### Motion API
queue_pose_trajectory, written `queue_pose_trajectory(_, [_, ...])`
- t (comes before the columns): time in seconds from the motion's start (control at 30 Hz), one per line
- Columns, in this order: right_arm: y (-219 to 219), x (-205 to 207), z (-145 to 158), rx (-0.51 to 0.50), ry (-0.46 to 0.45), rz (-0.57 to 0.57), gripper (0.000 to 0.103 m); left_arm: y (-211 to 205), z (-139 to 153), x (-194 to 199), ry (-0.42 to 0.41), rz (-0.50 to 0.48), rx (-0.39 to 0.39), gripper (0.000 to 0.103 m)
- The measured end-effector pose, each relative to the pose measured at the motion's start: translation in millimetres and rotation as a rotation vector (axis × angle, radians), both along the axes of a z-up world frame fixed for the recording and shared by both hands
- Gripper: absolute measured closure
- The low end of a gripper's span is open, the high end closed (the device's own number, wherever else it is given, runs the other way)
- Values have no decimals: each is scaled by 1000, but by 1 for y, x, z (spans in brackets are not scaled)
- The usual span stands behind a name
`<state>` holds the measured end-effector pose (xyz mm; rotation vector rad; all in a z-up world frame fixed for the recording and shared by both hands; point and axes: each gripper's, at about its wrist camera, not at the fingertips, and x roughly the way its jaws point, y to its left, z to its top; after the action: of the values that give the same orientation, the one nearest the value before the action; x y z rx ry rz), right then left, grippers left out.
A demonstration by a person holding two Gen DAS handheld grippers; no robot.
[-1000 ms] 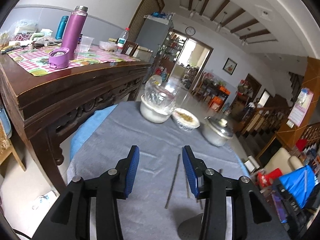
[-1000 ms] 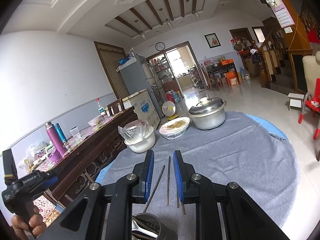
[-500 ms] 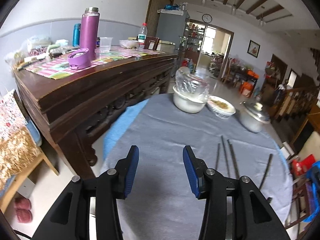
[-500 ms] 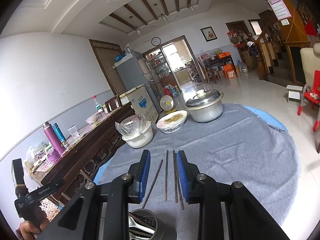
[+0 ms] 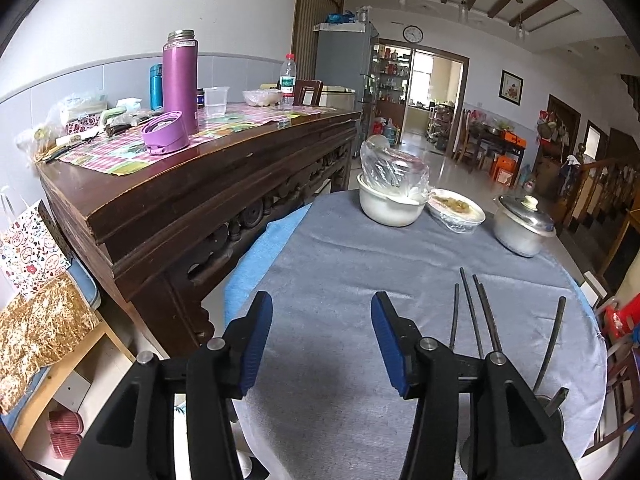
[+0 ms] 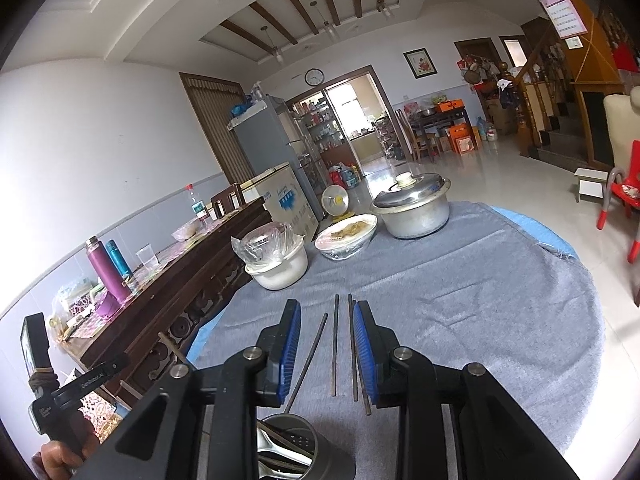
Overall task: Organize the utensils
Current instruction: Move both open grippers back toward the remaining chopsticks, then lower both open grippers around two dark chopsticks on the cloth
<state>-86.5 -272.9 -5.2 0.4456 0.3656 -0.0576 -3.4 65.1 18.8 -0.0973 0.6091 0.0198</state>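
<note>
Several dark metal chopsticks point(image 6: 335, 344) lie on the grey tablecloth point(image 6: 460, 304); in the left wrist view they show to the right point(image 5: 476, 312), with one more point(image 5: 554, 340) further right. My right gripper point(image 6: 328, 344) is open and empty, hovering over the chopsticks. A metal utensil holder point(image 6: 292, 452) with utensils inside stands just below it. My left gripper point(image 5: 320, 336) is open and empty near the table's left edge, left of the chopsticks.
A white bowl with a plastic bag point(image 5: 390, 196), a covered dish of food point(image 5: 456, 210) and a lidded steel pot point(image 5: 522, 228) stand at the table's far side. A dark wooden sideboard point(image 5: 192, 200) with a purple flask point(image 5: 180, 80) stands to the left.
My left gripper has pulled back to the left, away from the chopsticks. My right gripper has opened wider above the chopsticks.
</note>
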Motion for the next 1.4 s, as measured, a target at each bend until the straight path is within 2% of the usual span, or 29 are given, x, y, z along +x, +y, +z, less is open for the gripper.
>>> queue_pose_trajectory(0.43, [-2, 10, -4, 5, 23, 10, 73, -2, -6, 9, 24, -3, 9, 50])
queue_pose_trajectory(1.4, [-7, 63, -31, 22, 136, 21, 73, -6, -46, 61, 140, -3, 2, 50])
